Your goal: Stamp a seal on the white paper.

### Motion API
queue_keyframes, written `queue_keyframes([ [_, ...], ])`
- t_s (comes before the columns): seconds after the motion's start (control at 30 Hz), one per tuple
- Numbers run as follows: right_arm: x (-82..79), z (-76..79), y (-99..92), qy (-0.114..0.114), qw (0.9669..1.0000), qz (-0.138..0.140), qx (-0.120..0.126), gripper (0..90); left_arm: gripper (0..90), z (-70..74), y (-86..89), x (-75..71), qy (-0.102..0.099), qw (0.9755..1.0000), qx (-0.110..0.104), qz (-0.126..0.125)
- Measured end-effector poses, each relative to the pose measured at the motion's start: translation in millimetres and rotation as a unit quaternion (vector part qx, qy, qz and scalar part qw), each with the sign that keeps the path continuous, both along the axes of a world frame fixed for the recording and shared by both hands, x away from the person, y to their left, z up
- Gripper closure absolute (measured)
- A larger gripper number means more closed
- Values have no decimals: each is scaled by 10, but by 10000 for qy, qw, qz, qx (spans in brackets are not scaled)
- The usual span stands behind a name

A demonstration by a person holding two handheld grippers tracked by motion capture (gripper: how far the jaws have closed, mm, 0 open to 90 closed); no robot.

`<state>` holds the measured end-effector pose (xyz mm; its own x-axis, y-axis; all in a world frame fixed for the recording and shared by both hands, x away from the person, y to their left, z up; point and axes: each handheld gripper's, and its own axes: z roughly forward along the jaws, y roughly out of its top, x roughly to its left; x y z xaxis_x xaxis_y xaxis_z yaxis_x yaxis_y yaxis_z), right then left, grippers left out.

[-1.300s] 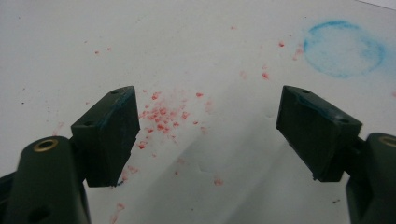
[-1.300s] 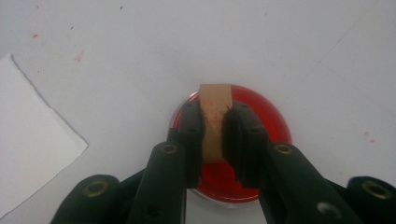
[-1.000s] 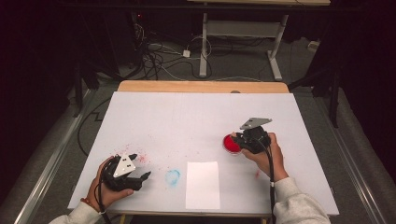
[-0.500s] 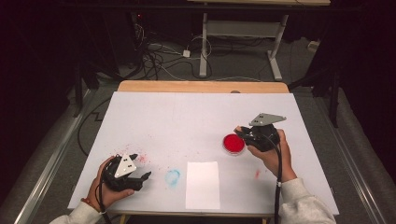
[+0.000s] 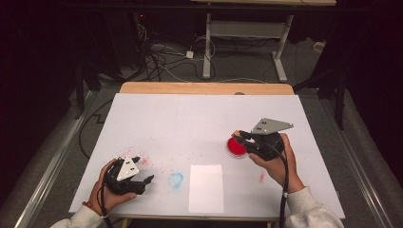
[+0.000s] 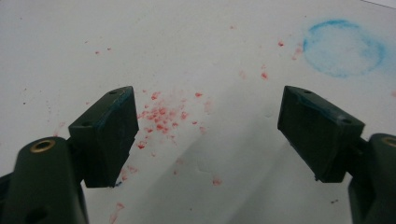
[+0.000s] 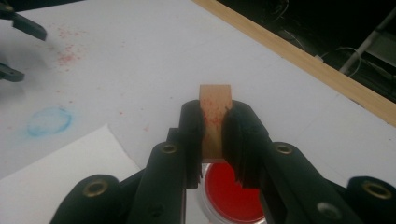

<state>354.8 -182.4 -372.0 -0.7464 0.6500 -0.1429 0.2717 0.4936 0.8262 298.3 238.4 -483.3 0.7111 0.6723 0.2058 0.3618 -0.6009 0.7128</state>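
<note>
Since the earlier frame the right tool [image 5: 241,138] had lifted off the red ink dish [image 5: 236,147], jaws clamped on a small wooden block [image 7: 215,119]. Left tool [image 5: 143,171] sat unmoved w/ jaws apart, empty, near the blue ring stain [image 5: 176,179] & white paper sheet [image 5: 206,188] on the worktop [image 5: 190,118]. Block's underside hidden.

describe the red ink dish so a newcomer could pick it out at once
On the white table sheet, look right of centre, just beyond the blank paper sheet. The red ink dish sits under the right tool, which grips a wooden stamp block. It is the only solid red round thing; nearby marks are faint stains.
</note>
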Motion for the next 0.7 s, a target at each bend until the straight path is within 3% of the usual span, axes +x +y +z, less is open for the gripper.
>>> queue_keyframes([
  [0.37, -183, 25, 116, -116, 9995, 270, -64, 762, 196, 21, -2, -5, -115, 9999, 14, -35],
  [0.47, -235, 13, 157, -99, 9993, 347, -67, 762, 196, 20, -11, -17, -61, 10000, -1, -10],
  [0.7, -347, -113, 304, -5, 9982, 565, -180, 762, 195, 17, -17, -12, -46, 10000, 16, -16],
])
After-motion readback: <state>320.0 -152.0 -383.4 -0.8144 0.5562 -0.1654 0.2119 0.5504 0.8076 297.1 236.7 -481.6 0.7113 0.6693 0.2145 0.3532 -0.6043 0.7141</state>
